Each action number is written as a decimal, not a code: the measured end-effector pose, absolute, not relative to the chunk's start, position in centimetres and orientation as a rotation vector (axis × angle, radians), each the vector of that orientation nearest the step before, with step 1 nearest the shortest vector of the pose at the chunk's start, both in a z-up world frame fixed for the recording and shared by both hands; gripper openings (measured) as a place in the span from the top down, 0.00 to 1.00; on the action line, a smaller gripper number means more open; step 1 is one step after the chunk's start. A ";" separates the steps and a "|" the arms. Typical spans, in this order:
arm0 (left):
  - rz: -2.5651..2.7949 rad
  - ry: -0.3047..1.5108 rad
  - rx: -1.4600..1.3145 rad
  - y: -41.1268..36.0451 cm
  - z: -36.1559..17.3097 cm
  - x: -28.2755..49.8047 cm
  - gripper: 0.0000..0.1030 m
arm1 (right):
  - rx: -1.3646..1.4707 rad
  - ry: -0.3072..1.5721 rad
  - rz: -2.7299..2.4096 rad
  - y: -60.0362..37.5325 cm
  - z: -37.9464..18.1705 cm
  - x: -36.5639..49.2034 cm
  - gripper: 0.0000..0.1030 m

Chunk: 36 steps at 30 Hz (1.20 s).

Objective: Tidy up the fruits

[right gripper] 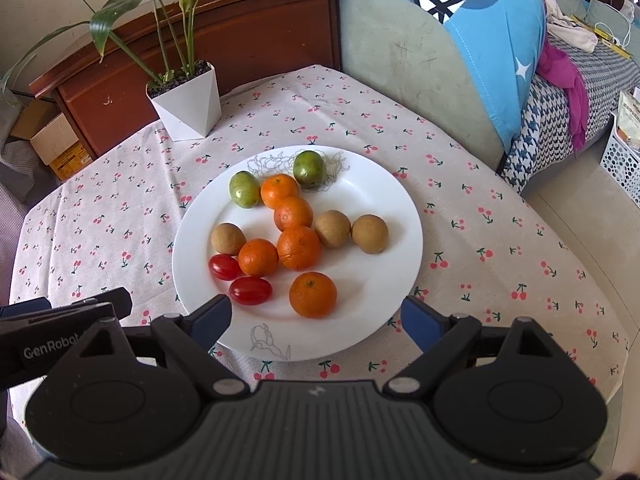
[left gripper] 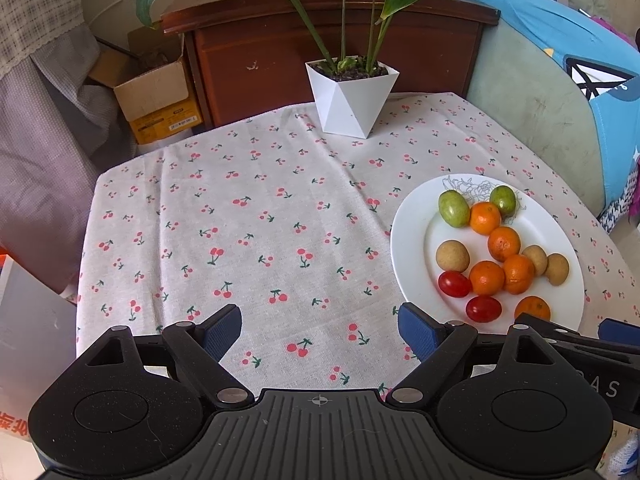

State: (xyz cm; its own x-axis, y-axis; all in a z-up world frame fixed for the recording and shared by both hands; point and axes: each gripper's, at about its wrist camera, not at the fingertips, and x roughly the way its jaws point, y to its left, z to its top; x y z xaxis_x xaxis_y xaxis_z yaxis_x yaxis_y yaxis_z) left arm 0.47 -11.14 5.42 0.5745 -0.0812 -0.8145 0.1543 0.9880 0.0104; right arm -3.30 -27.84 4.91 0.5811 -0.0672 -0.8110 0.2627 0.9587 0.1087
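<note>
- Both tools are spread wide, empty: the right tool above the plate, the left tool over bare worktop.
- The nearest orange looks the easiest first pick; the person should straddle it squarely.

A cherry-print tablecloth covers the table, bearing a white plate and potted plant.

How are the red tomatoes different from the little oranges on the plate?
The tomatoes are shiny red and smooth, while the oranges are orange with dimpled skin. The tomatoes are oval and smaller; the oranges are round and bigger. There are two tomatoes but five oranges. Both sit on the white plate, untouched by either gripper.
</note>
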 end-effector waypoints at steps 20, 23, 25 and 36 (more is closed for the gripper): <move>-0.087 0.966 0.105 -4.4 4.4 -1.1 0.15 | 0.166 0.934 0.051 -21.0 2.3 -4.8 0.11; -0.071 0.961 0.094 -3.0 4.5 -1.0 0.15 | 0.151 0.925 0.084 -19.3 1.4 -5.4 0.11; -0.056 0.964 0.080 -2.3 4.4 -0.8 0.15 | 0.138 0.916 0.088 -18.3 0.7 -5.7 0.11; -0.046 0.979 0.060 -0.4 3.8 -0.6 0.15 | 0.016 0.764 0.044 -14.7 -1.3 -6.8 0.01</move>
